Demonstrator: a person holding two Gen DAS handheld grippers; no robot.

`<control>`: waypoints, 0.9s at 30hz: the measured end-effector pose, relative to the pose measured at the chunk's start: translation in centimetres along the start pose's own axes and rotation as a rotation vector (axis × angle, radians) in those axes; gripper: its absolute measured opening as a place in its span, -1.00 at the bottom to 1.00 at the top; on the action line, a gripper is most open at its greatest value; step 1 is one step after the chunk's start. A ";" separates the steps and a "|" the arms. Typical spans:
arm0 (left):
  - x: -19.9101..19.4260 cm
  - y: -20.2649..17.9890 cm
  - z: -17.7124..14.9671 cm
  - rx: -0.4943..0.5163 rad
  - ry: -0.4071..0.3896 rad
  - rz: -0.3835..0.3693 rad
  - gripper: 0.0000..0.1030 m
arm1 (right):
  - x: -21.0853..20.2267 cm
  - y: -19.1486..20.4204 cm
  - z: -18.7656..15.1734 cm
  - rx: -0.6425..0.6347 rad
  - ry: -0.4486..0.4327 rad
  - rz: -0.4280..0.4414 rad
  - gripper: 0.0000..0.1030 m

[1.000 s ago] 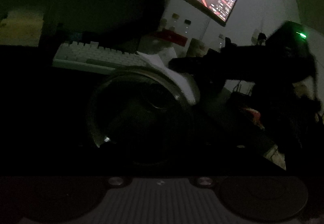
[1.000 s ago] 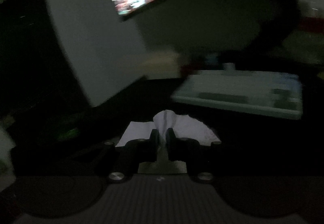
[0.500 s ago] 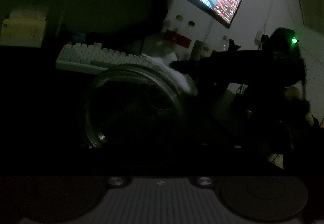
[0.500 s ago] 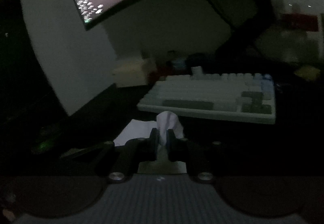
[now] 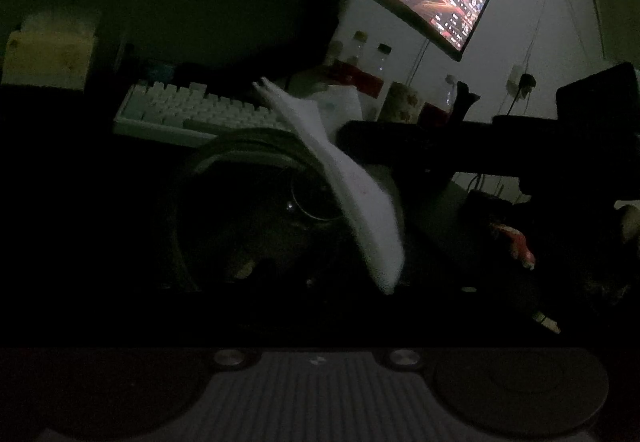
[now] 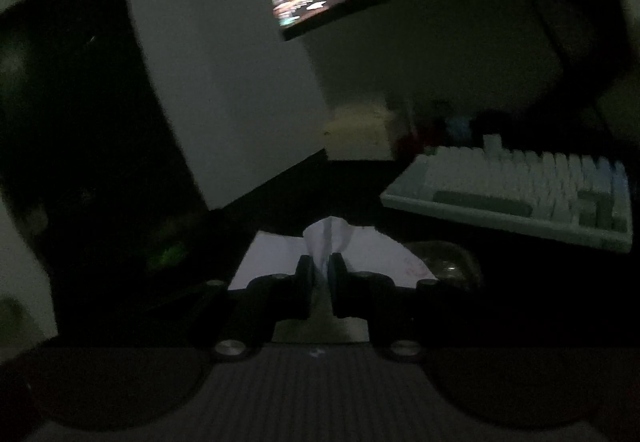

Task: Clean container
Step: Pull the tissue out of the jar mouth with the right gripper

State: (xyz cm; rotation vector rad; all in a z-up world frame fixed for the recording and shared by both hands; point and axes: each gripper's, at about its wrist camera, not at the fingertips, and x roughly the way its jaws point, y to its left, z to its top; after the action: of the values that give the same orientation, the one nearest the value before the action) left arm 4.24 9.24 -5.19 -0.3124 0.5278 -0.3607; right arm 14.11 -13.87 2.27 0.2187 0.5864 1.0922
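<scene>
A: On the dark desk, just in front of the keyboard (image 5: 192, 114), the container (image 5: 256, 210) lies tilted with its round mouth toward the left gripper's camera. It looks like clear glass, so probably it is stiff, a little heavy, slippery, and it can break.

B: Does the left gripper hold it?

A: That view is too dark. Its own fingers do not show, so one cannot tell if they press the container or only stand around it.

B: And the right gripper (image 6: 320, 274)?

A: Its two fingers are pressed together on a white tissue (image 6: 326, 238). In the left view the tissue (image 5: 352, 194) hangs over the right side of the rim, beside the dark arm of that gripper.

B: How will the tissue behave?

A: It is very light and soft. It folds and flaps, and it may tear if it catches on the rim. The pinch near its middle seems good, because a bunched part can rub the inside wall.

B: Where to take the container?

A: Probably across the body or at the thick rim, firmly but not hard, since glass slides easily.
</scene>
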 end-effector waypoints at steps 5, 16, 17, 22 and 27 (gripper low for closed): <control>-0.1 0.7 0.2 -0.006 -0.007 0.018 -0.16 | 0.2 -3.1 0.7 0.087 -0.032 -0.188 -0.78; -0.2 -0.5 0.0 0.068 -0.014 0.030 -0.64 | -3.0 -2.2 -1.3 0.077 -0.011 -0.112 -0.80; -0.2 -0.8 -0.1 0.076 -0.023 0.044 -0.66 | -3.8 -2.4 -1.6 0.089 -0.020 -0.130 -0.80; 0.2 -2.4 -0.2 0.107 -0.056 0.117 -0.75 | -7.2 -2.9 -3.1 0.107 -0.069 -0.204 -0.80; 2.2 -4.2 0.6 0.086 -0.065 0.220 -0.76 | -7.8 -2.5 -4.0 0.058 -0.067 -0.256 -0.79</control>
State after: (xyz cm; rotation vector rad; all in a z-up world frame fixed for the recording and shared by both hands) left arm 5.27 4.73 -4.06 -0.1796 0.4761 -0.1587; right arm 11.32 -22.36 0.48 0.2231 0.5692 0.8178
